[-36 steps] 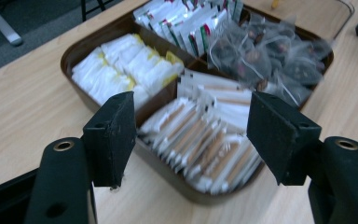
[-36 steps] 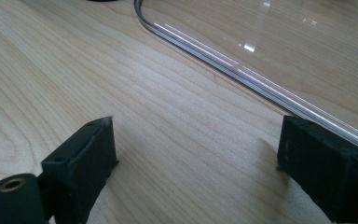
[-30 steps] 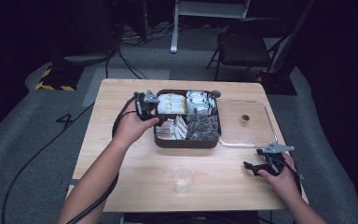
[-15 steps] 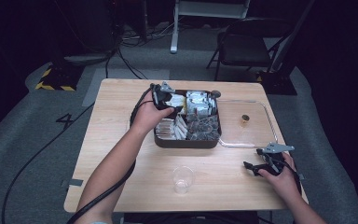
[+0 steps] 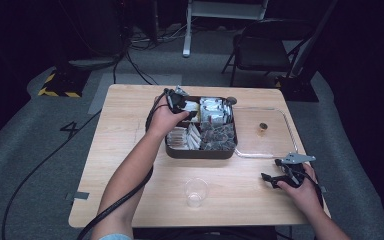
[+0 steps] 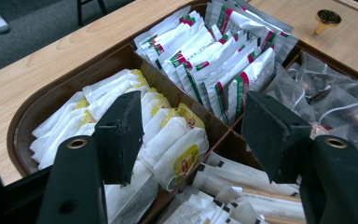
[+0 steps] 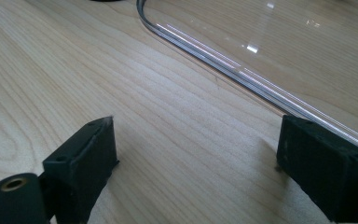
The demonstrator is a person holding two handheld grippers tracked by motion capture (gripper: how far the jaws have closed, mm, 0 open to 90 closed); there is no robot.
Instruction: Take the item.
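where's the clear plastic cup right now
In the high view the clear plastic cup stands upright on the wooden table near its front edge, in front of the brown divided box and left of the right gripper.

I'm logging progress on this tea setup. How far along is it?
Done: the clear lid lies off the compartment box, beside it. In hand: the left hand-held gripper hangs open over the yellow-tagged tea bags, gripping nothing. Left: the plastic cup looks empty; the right hand-held gripper rests open on the table.
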